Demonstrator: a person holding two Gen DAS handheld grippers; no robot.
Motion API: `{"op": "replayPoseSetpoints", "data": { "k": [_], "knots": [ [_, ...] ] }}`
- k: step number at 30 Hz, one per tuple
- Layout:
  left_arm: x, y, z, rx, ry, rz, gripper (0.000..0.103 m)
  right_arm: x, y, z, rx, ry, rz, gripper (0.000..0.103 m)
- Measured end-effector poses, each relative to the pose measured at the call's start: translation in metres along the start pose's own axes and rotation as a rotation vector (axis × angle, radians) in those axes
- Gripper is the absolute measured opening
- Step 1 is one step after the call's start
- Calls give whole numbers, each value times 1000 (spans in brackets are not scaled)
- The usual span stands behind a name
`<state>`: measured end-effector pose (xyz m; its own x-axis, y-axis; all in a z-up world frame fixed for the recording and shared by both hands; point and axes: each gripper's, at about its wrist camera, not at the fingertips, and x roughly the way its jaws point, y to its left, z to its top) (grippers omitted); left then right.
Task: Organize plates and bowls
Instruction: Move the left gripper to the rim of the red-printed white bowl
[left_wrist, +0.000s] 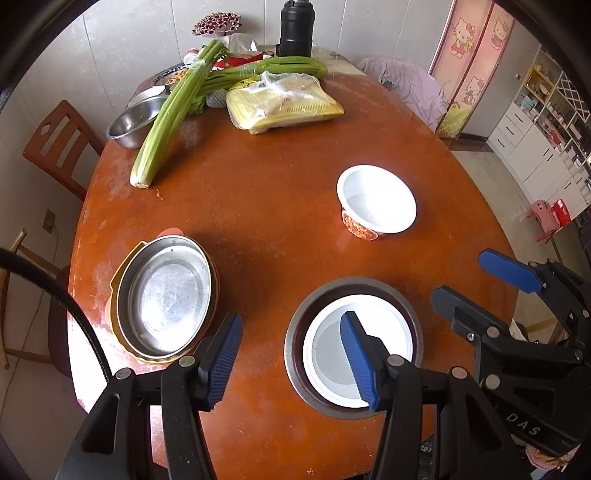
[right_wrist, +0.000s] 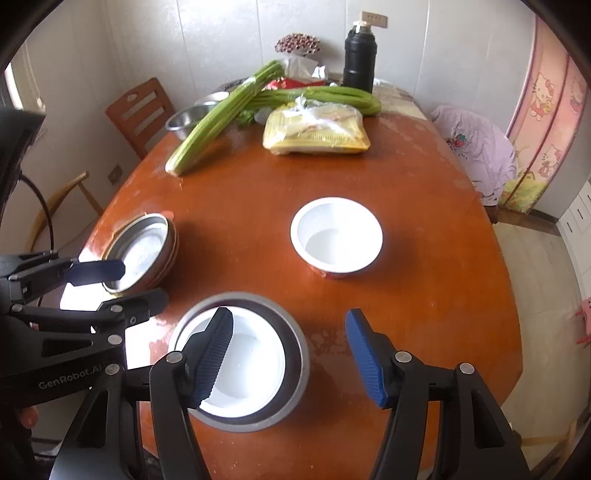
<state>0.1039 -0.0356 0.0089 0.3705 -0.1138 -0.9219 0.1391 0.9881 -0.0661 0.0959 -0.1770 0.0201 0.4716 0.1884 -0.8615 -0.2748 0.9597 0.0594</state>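
Left wrist view: both claws wide; celery (left_wrist: 166, 114), noodle bag (left_wrist: 284, 107), thermos (left_wrist: 295, 26) crowding counter (left_wrist: 258, 221) upper left.

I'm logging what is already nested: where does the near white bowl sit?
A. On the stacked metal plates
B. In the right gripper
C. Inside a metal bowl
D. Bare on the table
C: the near white bowl sits inside the grey metal bowl, whose rim rings it in both wrist views.

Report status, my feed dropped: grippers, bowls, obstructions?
Left gripper and right gripper open, empty. White bowl loose; another nested in metal bowl. Nothing blocking.
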Motion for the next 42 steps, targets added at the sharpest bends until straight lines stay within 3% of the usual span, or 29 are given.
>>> {"op": "replayPoseSetpoints", "data": {
  "k": [24, 42],
  "knots": [
    [-34, -4, 17, 6, -62, 2, 55, -48, -17, 19, 66, -157, -17, 72],
    [-38, -28, 51, 4, -114, -29, 55, -57, -50, 35, 96, -202, -30, 73]
  ]
}}
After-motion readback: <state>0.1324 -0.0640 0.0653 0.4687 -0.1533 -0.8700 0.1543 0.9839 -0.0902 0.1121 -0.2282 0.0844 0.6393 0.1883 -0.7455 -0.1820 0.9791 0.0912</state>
